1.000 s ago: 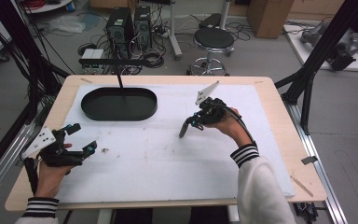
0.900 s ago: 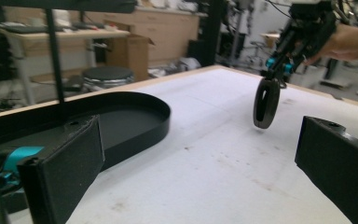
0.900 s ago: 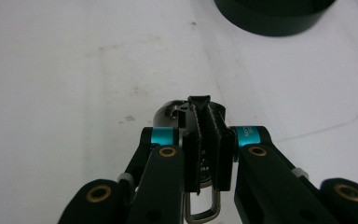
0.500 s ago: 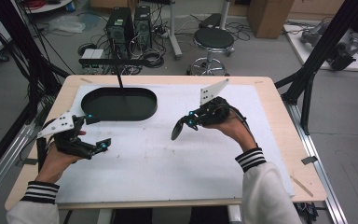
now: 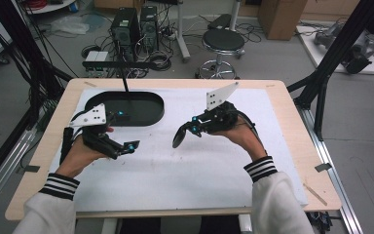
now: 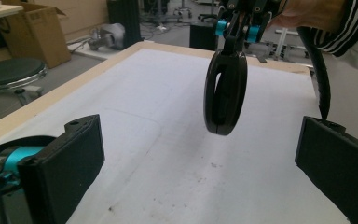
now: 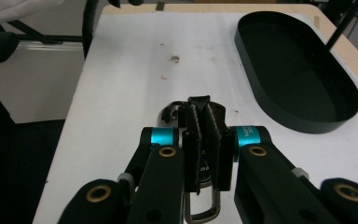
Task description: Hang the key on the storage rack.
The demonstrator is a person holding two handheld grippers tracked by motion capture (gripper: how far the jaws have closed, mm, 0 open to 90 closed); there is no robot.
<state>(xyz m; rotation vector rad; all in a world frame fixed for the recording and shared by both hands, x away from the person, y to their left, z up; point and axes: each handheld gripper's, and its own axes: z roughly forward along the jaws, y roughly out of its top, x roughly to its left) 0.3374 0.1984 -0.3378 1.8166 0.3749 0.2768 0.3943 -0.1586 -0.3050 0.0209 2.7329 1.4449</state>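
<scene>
While the right gripper (image 5: 191, 131) hangs above the white table mat (image 5: 199, 165), its jaws are clamped on a glossy black oval ring with a hollow middle (image 6: 225, 91), apparently hard plastic, with a grey metal loop (image 7: 202, 207) showing at its gripped end. It dangles clear of the mat, right of the black oval tray (image 5: 126, 108) in the high view. Opposite it, the left gripper (image 5: 126, 145) has its jaws spread wide with nothing between them.

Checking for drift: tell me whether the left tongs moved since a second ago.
Yes. The left tongs moved up the picture, toward the black tray.
</scene>
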